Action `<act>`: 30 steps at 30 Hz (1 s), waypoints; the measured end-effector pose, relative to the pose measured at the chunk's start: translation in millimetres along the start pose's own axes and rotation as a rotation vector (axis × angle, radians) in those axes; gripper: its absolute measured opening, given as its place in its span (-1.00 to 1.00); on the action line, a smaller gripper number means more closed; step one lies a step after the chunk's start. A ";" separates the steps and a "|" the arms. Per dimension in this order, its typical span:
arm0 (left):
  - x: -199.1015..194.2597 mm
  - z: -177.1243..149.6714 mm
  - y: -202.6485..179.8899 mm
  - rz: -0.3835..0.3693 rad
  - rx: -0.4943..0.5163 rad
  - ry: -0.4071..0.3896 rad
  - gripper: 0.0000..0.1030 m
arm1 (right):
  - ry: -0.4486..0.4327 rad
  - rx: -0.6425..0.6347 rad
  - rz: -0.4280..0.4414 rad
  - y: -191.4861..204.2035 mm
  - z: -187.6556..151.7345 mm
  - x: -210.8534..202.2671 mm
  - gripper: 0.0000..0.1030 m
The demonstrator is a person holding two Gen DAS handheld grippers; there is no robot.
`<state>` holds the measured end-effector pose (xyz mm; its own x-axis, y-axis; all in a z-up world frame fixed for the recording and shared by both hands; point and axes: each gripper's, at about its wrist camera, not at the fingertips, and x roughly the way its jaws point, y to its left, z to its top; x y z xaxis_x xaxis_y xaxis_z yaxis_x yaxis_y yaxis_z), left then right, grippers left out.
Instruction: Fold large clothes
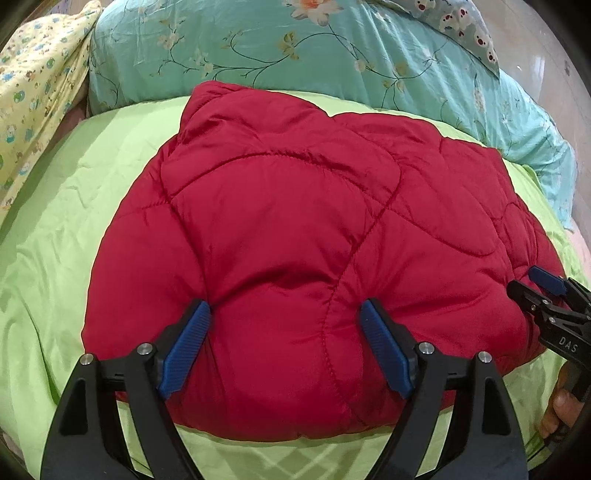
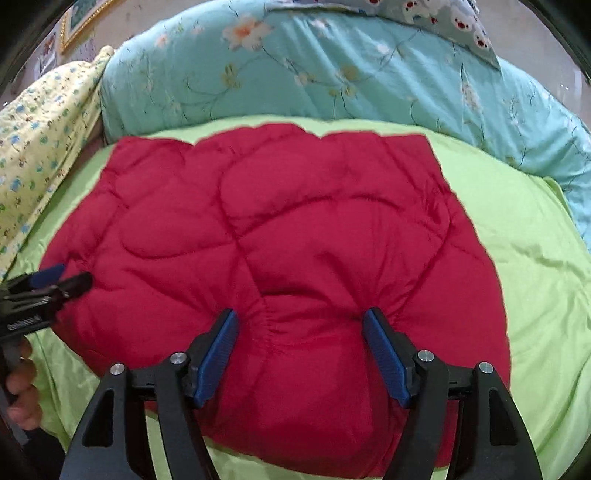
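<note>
A red quilted padded garment (image 1: 295,229) lies folded in a thick bundle on the green sheet (image 1: 62,236); it also shows in the right wrist view (image 2: 280,236). My left gripper (image 1: 284,314) is open, its blue pads pressed into the bundle's near edge with red fabric bulging between them. My right gripper (image 2: 301,319) is open in the same way on the near edge further right. The right gripper also shows in the left wrist view (image 1: 532,284) at the bundle's right end, and the left gripper shows in the right wrist view (image 2: 62,277) at its left end.
A teal floral quilt (image 1: 295,48) is piled along the far side of the bed. A yellow printed cloth (image 1: 33,92) lies at the far left. A blue pillow with animal print (image 1: 465,26) sits at the back right. Green sheet (image 2: 535,280) surrounds the bundle.
</note>
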<state>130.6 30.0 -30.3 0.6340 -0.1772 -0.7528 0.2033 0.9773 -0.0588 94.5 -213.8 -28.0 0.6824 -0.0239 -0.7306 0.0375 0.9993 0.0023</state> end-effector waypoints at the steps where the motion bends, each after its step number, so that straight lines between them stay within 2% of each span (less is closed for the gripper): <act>1: 0.3 -0.5 -0.4 0.004 0.003 -0.003 0.66 | -0.001 0.005 0.004 -1.1 -2.6 1.8 0.40; 6: -1.4 -3.6 1.5 0.006 0.005 -0.019 0.66 | -0.005 0.016 0.021 -3.5 -7.9 4.5 0.40; 11: -19.2 -4.7 -3.4 0.010 0.016 -0.028 0.64 | -0.017 0.019 0.012 -1.8 -12.1 3.0 0.40; 17: -33.9 0.4 -21.0 -0.037 0.038 -0.041 0.64 | -0.023 0.023 0.004 0.5 -12.6 1.9 0.41; 24: -5.0 -2.4 -42.2 0.069 0.115 -0.001 0.70 | -0.049 0.024 0.003 2.3 -15.5 -6.9 0.43; 30: -1.1 -0.9 -43.1 0.088 0.113 0.007 0.76 | -0.140 -0.009 -0.061 11.0 -17.5 -33.8 0.44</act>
<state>120.5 -11.9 -27.5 0.6482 -0.0902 -0.7561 0.2305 0.9696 0.0819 59.1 -201.5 -15.2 0.7740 -0.0882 -0.6270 0.0761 0.9960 -0.0461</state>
